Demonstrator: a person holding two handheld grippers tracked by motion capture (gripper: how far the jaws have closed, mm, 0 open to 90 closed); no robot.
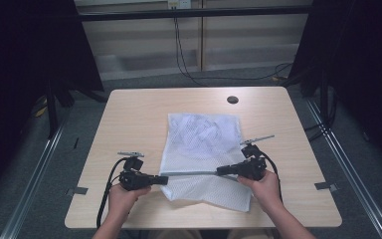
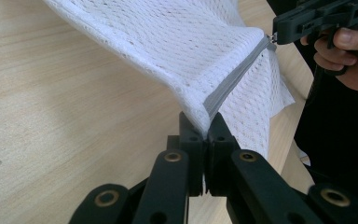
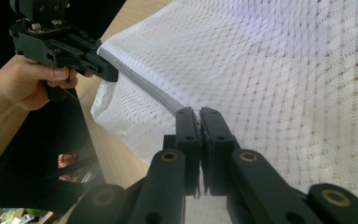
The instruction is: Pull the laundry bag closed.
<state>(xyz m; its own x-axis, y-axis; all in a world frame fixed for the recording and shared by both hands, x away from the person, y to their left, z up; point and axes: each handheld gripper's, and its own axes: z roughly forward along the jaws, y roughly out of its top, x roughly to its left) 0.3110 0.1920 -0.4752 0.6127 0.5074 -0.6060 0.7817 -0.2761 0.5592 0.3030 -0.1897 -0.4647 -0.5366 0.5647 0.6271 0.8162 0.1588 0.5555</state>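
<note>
A white mesh bag (image 1: 204, 134) lies flat on the wooden table (image 1: 129, 114), with something pale bunched inside its far half. Its grey zipper (image 1: 191, 174) runs taut across the near end between both grippers. My left gripper (image 1: 165, 179) is shut on the bag's left corner at the zipper's end (image 2: 208, 128), lifting the mesh (image 2: 191, 42) off the table. My right gripper (image 1: 220, 172) is shut on the zipper (image 3: 144, 86) at its right end, jaws pressed together (image 3: 198, 114). The right gripper (image 2: 276, 36) and the left gripper (image 3: 112, 72) each appear in the other's view.
A dark round hole (image 1: 232, 99) sits near the table's far edge. Black curtains hang at both sides, cables trail on the floor behind, and metal rails run along the table's left and right. Bare tabletop lies left and right of the bag.
</note>
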